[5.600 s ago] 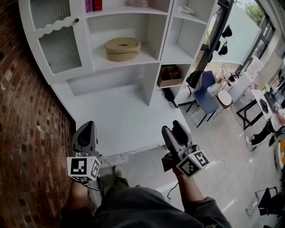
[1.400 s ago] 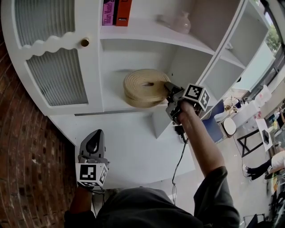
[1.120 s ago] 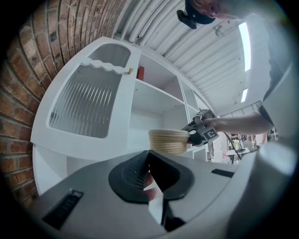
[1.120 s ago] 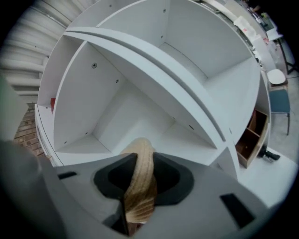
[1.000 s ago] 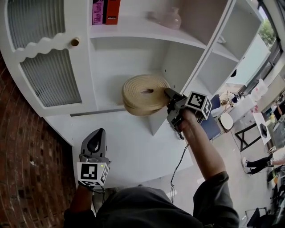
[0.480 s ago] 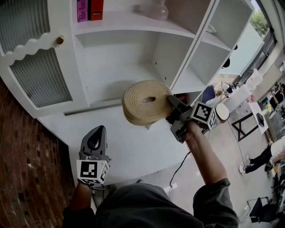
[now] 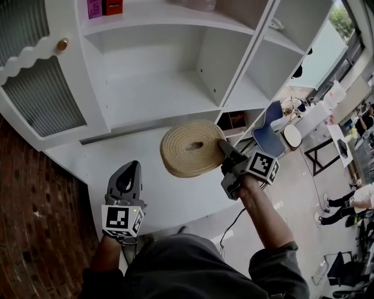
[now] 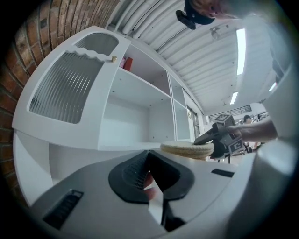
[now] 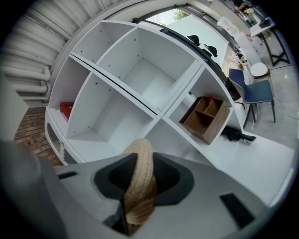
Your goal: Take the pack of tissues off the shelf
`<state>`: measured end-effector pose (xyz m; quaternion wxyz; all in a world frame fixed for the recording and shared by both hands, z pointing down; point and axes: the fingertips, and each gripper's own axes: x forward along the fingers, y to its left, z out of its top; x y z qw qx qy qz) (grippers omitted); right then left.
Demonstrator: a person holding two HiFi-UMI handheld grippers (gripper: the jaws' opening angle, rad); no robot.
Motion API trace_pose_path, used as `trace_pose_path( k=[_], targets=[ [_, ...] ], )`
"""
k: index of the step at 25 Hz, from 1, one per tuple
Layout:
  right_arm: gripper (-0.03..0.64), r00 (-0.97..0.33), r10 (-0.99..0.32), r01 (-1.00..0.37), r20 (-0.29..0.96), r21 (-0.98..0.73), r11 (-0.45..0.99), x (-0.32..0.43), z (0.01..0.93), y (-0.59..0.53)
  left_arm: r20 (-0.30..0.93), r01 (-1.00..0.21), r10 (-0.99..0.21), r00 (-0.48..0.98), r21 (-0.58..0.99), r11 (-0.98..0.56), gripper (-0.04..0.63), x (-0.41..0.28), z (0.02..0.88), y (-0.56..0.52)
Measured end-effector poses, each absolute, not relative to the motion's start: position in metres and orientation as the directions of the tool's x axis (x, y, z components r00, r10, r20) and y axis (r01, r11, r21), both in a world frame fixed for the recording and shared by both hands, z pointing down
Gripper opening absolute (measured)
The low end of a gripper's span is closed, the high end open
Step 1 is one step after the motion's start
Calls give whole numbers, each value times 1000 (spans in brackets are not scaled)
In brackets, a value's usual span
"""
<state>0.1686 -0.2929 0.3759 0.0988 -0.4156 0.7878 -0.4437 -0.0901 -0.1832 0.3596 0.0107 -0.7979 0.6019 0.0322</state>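
The pack of tissues point(image 7: 190, 149) is a round, beige woven disc with a slot on top. My right gripper point(image 7: 224, 150) is shut on its right rim and holds it in the air above the white counter point(image 7: 99, 160), outside the bare middle shelf point(image 7: 155, 96). In the right gripper view the woven rim point(image 9: 140, 182) is pinched between the black pads of the right gripper point(image 9: 142, 161). My left gripper point(image 7: 128, 170) hangs low at the left, its jaws together with nothing in them. From the left gripper point(image 8: 149, 156) I see the pack point(image 8: 184, 148) ahead to the right.
The white cabinet has a ribbed-glass door point(image 7: 41, 99) at left and books point(image 7: 104, 7) on the top shelf. A wooden box point(image 7: 236, 120) sits in a lower right compartment. A brick wall point(image 7: 35, 233) is at left, a blue chair point(image 7: 266, 131) and tables at right.
My right gripper has drawn the tissue pack out of the shelf and down toward me, over the counter. The left gripper has stayed low at the left.
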Motion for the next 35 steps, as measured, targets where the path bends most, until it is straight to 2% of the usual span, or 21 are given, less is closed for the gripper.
trace_pose_path(
  k=[10, 35],
  targets=[
    [106, -615, -727, -584, 306, -797, 158, 164, 475, -291, 36, -958, -957, 287, 30, -286, 5, -75, 404, -193],
    [107, -536, -741, -561, 404, -827, -45, 136, 701, -299, 271, -962, -924, 270, 40, -270, 5, -82, 534, -202]
  ],
)
